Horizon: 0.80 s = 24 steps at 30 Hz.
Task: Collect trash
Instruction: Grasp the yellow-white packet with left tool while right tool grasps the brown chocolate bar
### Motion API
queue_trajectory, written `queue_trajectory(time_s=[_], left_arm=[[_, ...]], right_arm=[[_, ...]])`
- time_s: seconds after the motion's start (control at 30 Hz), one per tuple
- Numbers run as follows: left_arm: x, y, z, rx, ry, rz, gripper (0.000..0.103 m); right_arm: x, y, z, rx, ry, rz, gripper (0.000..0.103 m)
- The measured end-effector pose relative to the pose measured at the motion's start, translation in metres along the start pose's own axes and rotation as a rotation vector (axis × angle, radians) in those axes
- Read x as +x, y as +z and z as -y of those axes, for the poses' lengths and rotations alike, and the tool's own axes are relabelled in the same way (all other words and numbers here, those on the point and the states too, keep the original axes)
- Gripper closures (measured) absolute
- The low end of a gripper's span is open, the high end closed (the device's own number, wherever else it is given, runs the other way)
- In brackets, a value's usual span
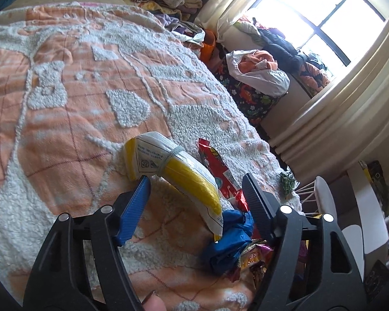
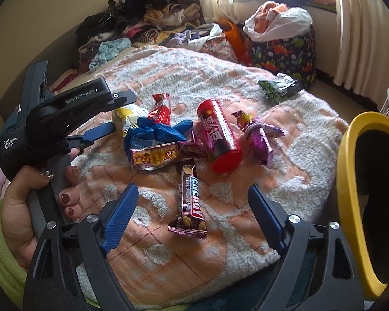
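Trash lies on an orange-and-white blanket (image 1: 64,103). My left gripper (image 1: 194,178) stands open around a yellow-and-white packet (image 1: 184,171), its blue finger close beside the packet's edge. A crumpled blue glove (image 1: 228,241) and a red wrapper (image 1: 215,165) lie just right of it. In the right wrist view, my right gripper (image 2: 192,189) is open above a brown snack bar wrapper (image 2: 192,202). Beyond it lie a red tube can (image 2: 217,134), purple wrappers (image 2: 259,134) and a flat snack wrapper (image 2: 155,155). A hand holds the left gripper (image 2: 118,114) at the left.
A yellow-rimmed bin (image 2: 347,181) stands at the right. A green-and-black wrapper (image 2: 280,86) lies near the blanket's far edge. Piled clothes (image 2: 142,23), a dinosaur-print bag (image 2: 285,54) and a white plastic bag (image 2: 277,23) sit behind, below curtains (image 2: 360,31).
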State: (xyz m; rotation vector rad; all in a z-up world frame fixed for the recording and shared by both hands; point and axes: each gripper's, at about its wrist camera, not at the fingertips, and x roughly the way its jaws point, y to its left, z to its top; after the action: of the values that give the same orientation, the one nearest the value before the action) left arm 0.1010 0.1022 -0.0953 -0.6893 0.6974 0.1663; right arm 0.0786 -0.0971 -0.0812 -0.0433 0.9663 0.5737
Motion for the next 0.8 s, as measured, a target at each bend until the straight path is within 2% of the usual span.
queue_trajectory(time_s=[0.07, 0.3, 0.4, 0.43, 0.53, 0.6, 0.8], left_arm=[[0.004, 0.001, -0.001, -0.012, 0.000, -0.007, 0.041], [0.022, 0.005, -0.006, -0.076, -0.015, -0.044, 0.046], [0.026, 0.008, -0.010, -0.098, -0.022, -0.046, 0.048], [0.028, 0.009, -0.012, -0.104, -0.022, -0.049, 0.050], [0.033, 0.010, -0.017, -0.123, -0.016, -0.055, 0.058], [0.034, 0.010, -0.020, -0.120, -0.008, -0.056, 0.062], [0.032, 0.009, -0.023, -0.104, -0.020, -0.060, 0.067]], right_arm=[[0.006, 0.002, -0.002, 0.000, 0.015, -0.017, 0.023], [0.039, 0.005, -0.008, 0.015, 0.038, -0.132, 0.042], [0.042, 0.005, -0.003, 0.047, 0.035, -0.134, 0.056], [0.041, 0.004, -0.001, 0.056, 0.041, -0.130, 0.064], [0.039, 0.001, 0.002, 0.068, 0.048, -0.123, 0.079], [0.036, 0.002, 0.003, 0.066, 0.055, -0.111, 0.085], [0.024, -0.002, 0.001, 0.044, 0.087, -0.059, 0.086]])
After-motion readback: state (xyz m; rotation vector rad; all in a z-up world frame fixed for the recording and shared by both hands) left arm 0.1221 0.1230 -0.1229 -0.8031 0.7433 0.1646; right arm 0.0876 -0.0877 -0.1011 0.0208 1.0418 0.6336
